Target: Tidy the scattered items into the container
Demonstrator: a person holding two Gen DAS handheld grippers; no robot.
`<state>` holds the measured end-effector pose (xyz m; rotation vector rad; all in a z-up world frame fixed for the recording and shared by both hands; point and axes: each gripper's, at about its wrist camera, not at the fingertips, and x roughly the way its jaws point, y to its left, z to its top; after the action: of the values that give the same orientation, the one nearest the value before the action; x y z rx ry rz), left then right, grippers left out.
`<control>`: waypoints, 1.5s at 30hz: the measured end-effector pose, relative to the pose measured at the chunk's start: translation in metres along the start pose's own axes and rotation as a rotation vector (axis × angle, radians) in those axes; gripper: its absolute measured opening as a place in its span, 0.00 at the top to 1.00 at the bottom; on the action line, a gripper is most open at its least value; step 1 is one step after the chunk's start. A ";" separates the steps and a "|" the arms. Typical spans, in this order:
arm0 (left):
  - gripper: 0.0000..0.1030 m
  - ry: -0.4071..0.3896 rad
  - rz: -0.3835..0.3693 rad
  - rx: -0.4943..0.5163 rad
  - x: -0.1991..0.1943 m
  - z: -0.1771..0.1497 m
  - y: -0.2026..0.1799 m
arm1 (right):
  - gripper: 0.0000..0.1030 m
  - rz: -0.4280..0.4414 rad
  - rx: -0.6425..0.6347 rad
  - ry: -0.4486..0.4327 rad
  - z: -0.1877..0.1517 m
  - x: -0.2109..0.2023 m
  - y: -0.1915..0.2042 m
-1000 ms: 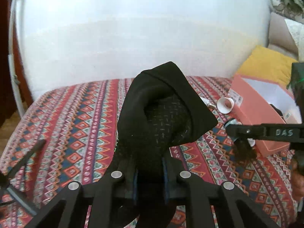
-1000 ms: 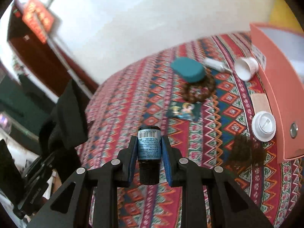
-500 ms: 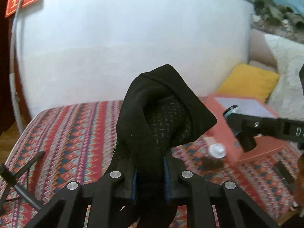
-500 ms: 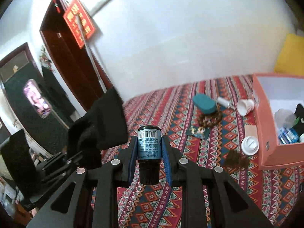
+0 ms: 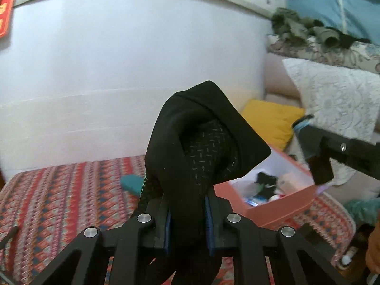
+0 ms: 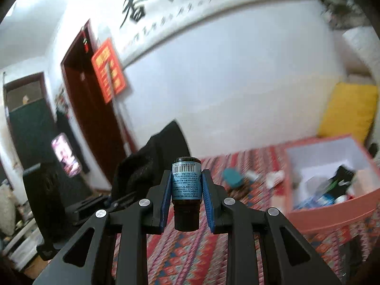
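My left gripper [image 5: 187, 223] is shut on a black folded cloth [image 5: 201, 142], which stands up between its blue pads and hides the middle of the left wrist view. My right gripper [image 6: 186, 197] is shut on a small dark bottle with a blue label [image 6: 186, 182], held upright. The pink box [image 5: 280, 204] stands to the right on the patterned bed and holds several small items. In the right wrist view the same pink box [image 6: 332, 211] lies at the right, lower than the bottle. The right gripper [image 5: 315, 152] also shows above the box in the left wrist view.
A teal case [image 6: 232, 175], a white cup [image 6: 275, 178] and a small tube [image 6: 253, 174] lie on the red patterned cover [image 5: 59, 190] left of the box. A yellow cushion [image 5: 273, 121] and a white pillow [image 5: 337, 109] sit behind it. A white wall runs behind the bed.
Both grippers have risen and swung toward the pink box, each keeping its load. The box's inside has come into view, and the bed has dropped lower in both views.
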<state>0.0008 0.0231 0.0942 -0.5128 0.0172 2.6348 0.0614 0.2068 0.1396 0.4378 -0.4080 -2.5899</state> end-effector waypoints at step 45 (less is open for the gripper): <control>0.07 0.176 -0.126 0.016 0.206 0.056 -0.104 | 0.08 -0.499 0.317 -0.055 0.046 0.038 -0.287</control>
<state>-0.1440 0.2106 0.0801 -0.7149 0.0593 2.4578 -0.1037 0.4384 0.0691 0.6453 -0.8257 -3.0312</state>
